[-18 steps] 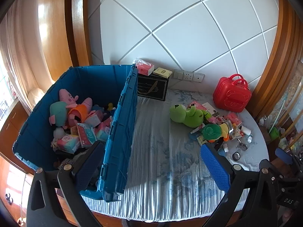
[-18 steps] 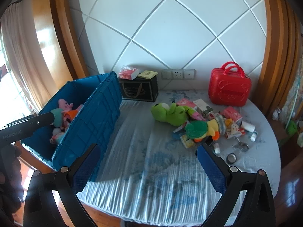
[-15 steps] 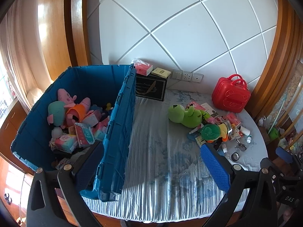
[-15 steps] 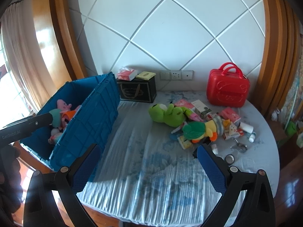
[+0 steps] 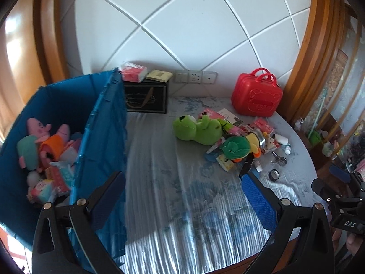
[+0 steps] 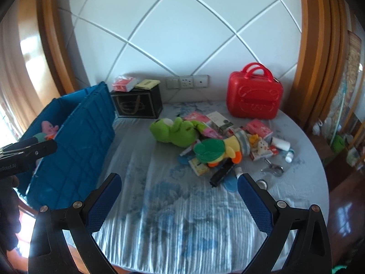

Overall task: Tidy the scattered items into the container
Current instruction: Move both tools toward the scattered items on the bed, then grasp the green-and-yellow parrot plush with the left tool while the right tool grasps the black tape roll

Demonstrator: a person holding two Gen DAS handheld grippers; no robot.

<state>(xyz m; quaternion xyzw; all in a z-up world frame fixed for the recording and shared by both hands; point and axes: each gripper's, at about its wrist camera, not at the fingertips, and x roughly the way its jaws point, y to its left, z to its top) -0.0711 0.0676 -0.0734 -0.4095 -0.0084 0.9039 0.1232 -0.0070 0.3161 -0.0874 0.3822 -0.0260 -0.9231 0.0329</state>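
Both grippers empty, jaws wide
Left gripper (image 5: 182,182) and right gripper (image 6: 179,183) hover near the green frog plush (image 6: 173,131); blue bin (image 5: 102,123), seemingly toy-filled, sits left of it.

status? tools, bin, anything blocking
Left tool open, empty. Right tool open, empty. Blue bin part-filled; green frog plush and clutter still on table. Path clear.

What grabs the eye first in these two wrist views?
The big blue bin at the table's left edge, already holding plush toys and packets. Next, the bright green frog plush lying mid-table at the near-left edge of a clutter of boxes and small items, with a green-hatted duck plush just in front of it. Behind that pile, against the wall, stands a glossy red carry case; both grippers hang open and empty above the cloth.
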